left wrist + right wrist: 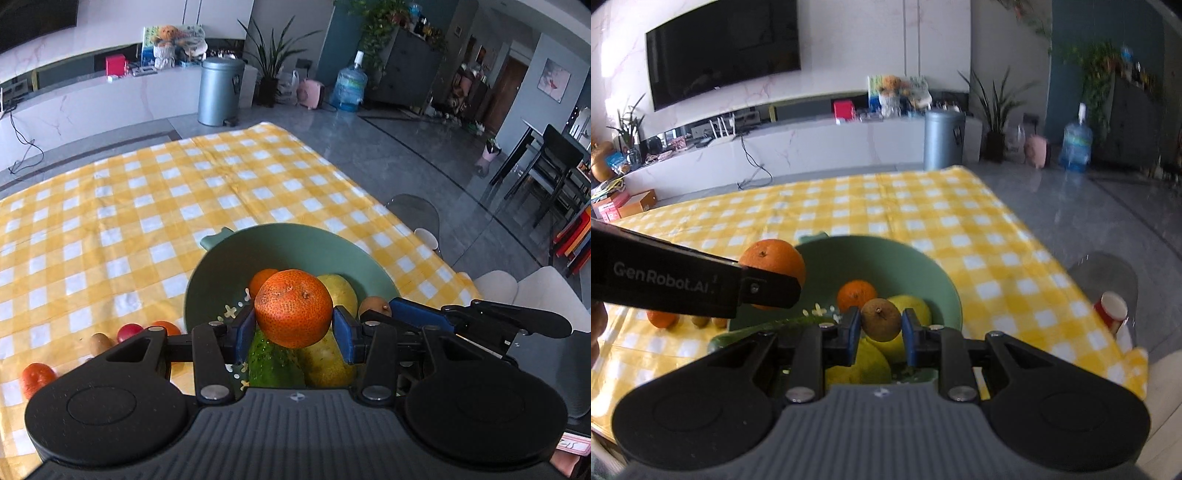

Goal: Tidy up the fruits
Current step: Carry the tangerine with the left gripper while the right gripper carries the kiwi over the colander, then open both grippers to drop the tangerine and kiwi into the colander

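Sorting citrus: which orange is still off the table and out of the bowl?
The orange clamped in the left gripper; another lies in the green bowl.

A large orange (293, 308), skin pitted and speckled, is hanging clamped between blue pads above the green bowl (221, 273), which is sitting on the yellow checked cloth. A small brown round fruit (881, 319), stem up, is being pinched likewise over the bowl's near side. Inside the bowl a smaller orange (856, 295), yellow pears (914, 308) and a green cucumber (273, 363) are lying together, while red tomatoes (37, 376) and other small fruits are resting on the cloth left of it.
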### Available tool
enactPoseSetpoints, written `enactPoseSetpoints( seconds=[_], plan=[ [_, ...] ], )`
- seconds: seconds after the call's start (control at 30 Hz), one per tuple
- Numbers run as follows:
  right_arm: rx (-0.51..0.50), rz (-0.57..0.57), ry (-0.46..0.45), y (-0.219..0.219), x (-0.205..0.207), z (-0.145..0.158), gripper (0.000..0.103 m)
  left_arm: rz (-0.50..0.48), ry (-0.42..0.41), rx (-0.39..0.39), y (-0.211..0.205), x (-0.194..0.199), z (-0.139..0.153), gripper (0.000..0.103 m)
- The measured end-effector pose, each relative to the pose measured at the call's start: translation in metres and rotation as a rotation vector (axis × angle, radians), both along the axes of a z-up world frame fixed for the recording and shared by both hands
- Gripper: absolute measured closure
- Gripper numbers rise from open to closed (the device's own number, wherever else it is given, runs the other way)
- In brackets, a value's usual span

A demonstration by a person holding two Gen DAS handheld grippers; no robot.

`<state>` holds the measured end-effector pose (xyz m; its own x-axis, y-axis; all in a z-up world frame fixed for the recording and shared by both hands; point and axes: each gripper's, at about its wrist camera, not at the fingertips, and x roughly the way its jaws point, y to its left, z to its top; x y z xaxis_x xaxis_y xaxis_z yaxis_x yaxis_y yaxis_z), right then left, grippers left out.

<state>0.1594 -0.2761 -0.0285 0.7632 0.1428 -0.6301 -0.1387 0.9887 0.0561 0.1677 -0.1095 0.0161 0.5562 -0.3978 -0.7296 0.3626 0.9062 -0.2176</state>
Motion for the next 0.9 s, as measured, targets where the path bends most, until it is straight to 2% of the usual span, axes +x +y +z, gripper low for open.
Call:
enactPoseSetpoints(
  seconds=[0.43,0.9],
  plan=[
    [0.014,-0.010,0.106,0.006,0.021,-0.017,0.083,-0.015,0.089,-0.012,-0.006,0.024,-0.028,0.052],
    [0.025,-0.028,0.161,0.005,0.033,-0.025,0.080,-0.020,0.103,-0.037,-0.005,0.031,-0.039,0.051]
  ],
)
